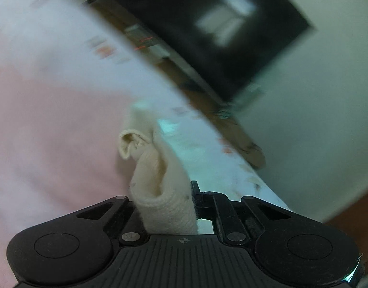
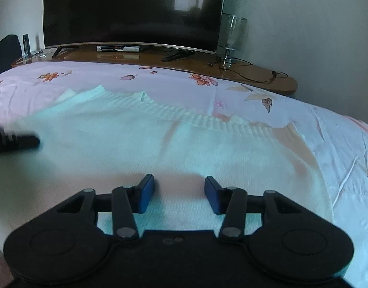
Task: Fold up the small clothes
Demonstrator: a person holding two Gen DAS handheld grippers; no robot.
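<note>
left gripper (image 1: 164,206) pinches a bunched fold of the cream knit sweater (image 1: 157,168); right gripper (image 2: 179,192), jaws spread, hovers over its flat body on the floral bedsheet (image 2: 328,132).

Your pale knitted sweater (image 2: 184,144) is lying flat, ribbed hem toward 12 o'clock, one cream fold (image 1: 160,180) bunching up.

Dim, soft indoor light with a cool greenish cast in both views. Left wrist view heavily motion-smeared: bedsheet (image 1: 71,55) print and television (image 1: 208,24) streak diagonally; only the left gripper (image 1: 168,212) body and the knit cloth (image 1: 160,192) near the lens stay fairly sharp. Right wrist view steadier; sweater (image 2: 140,148) soft and blurred at the left edge. Dark screen (image 2: 133,9) mirrors a bright window. Fisheye bends the desk (image 2: 256,72) edge; corners vignette black.
</note>
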